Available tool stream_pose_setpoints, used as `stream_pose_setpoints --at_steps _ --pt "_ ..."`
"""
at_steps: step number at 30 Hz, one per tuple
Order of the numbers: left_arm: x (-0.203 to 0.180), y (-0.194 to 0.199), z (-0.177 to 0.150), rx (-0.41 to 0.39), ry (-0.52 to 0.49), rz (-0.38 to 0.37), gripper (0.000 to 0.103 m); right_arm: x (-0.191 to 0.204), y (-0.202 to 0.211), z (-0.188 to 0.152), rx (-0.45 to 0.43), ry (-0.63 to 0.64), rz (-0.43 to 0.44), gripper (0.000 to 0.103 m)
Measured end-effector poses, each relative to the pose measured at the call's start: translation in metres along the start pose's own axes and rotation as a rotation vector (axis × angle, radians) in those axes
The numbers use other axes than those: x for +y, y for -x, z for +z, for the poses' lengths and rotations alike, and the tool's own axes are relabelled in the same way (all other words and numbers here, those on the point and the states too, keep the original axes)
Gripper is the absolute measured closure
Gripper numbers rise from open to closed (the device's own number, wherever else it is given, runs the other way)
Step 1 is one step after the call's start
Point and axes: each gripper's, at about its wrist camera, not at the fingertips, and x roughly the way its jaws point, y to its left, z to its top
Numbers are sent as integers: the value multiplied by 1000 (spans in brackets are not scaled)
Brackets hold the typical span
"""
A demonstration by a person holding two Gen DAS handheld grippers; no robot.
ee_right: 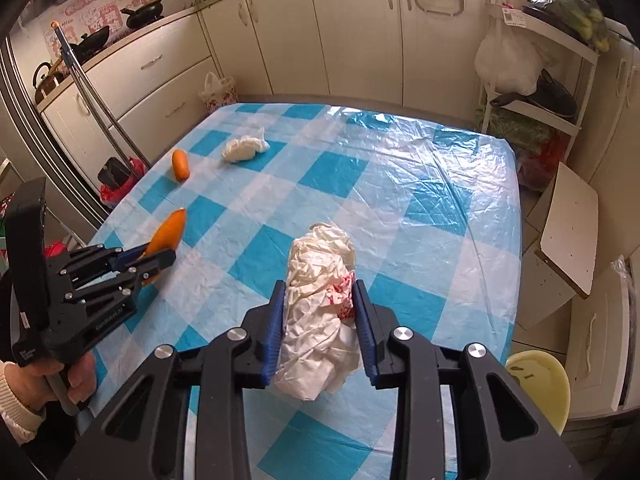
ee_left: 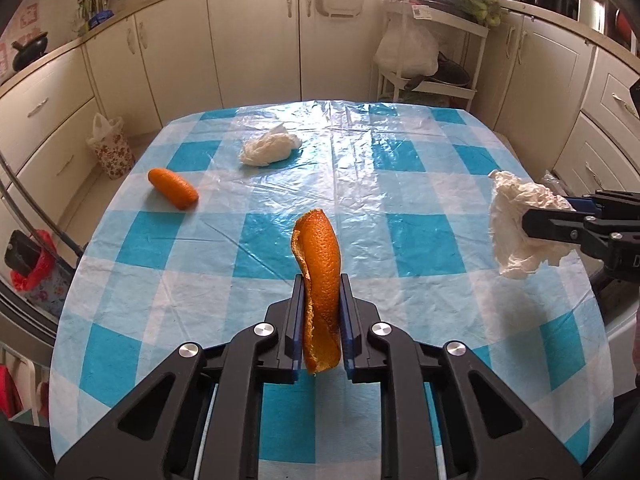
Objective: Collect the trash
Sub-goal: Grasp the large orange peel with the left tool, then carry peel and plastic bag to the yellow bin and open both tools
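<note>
Covering pretty much everything under both sets of jaws is the table (ee_left: 400,184) with its blue and white checked plastic cloth, crinkly and shiny on the side farthest from them. Next biggest thing: the right gripper (ee_right: 319,312), whose blue pads are clamped on a crumpled white paper wad (ee_right: 316,320) with some red print on one side, and the wad bulges out past the fingertips and hangs below them too, clear of the cloth as far as I can see. From the left wrist view the same wad sits way off to the right of the left jaws, pinched at its side. Then the left gripper (ee_left: 320,292), jaws squeezed tight on a curled strip of orange peel (ee_left: 320,280) that stands up between the pads, its tip poking well beyond the fingertips and its lower end dangling under them. You can see a person's hand (ee_right: 44,380) wrapped around that gripper's handle in the right wrist view. Still lying on the cloth, well ahead of the left jaws and off to their left, is a second orange peel piece (ee_left: 173,189), and a bit farther out and nearer the middle line a smaller crumpled white tissue (ee_left: 269,147), the two near each other but not touching.
</note>
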Motion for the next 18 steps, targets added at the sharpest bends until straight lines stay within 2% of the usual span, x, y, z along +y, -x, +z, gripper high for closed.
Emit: stream_pose_setpoints --at_steps 18 --pt "-12 -1 14 -15 13 -1 87 -19 3 6 -70 -47 13 68"
